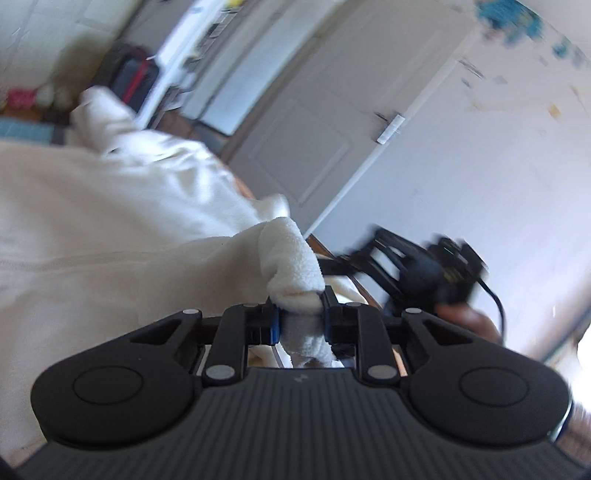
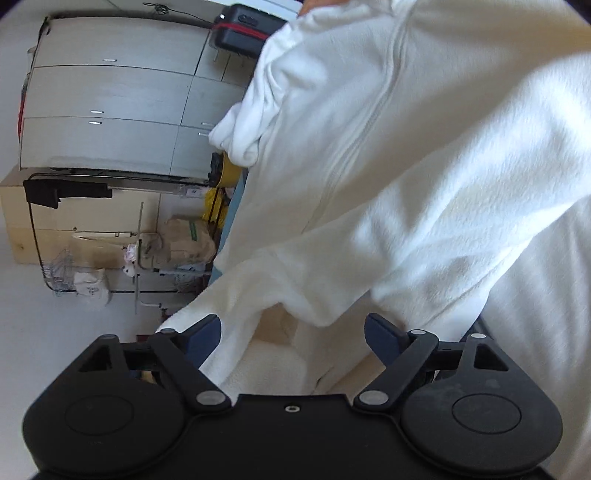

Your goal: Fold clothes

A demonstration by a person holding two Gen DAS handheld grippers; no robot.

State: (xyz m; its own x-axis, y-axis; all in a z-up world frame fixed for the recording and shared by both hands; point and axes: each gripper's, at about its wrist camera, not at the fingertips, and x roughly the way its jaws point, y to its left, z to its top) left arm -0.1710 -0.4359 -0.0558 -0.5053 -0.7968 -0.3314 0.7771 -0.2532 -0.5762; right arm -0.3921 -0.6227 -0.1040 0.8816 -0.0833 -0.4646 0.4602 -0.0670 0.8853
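Observation:
A white fleece zip garment (image 1: pixel 110 229) fills the left half of the left wrist view. My left gripper (image 1: pixel 301 317) is shut on a bunched fold of its fabric (image 1: pixel 291 258), pinched between the blue pads. In the right wrist view the same white fleece garment (image 2: pixel 406 166) hangs across the centre and right, with its zip seam (image 2: pixel 365 133) running down it. My right gripper (image 2: pixel 293 334) stands open, and a fold of the fleece lies between its spread blue fingers (image 2: pixel 380 332) without being pinched. The right gripper (image 1: pixel 417 266) also shows blurred at the right of the left wrist view, held by a hand (image 1: pixel 469 321).
A grey door (image 1: pixel 314 122) and white wall (image 1: pixel 480 166) lie behind the left gripper. A wooden edge (image 1: pixel 354 284) shows under the garment. The right wrist view shows grey drawers (image 2: pixel 110 110), a black and red case (image 2: pixel 247 29), a beige cabinet (image 2: pixel 74 221), bags (image 2: pixel 188 240) and yellow items (image 2: pixel 225 173).

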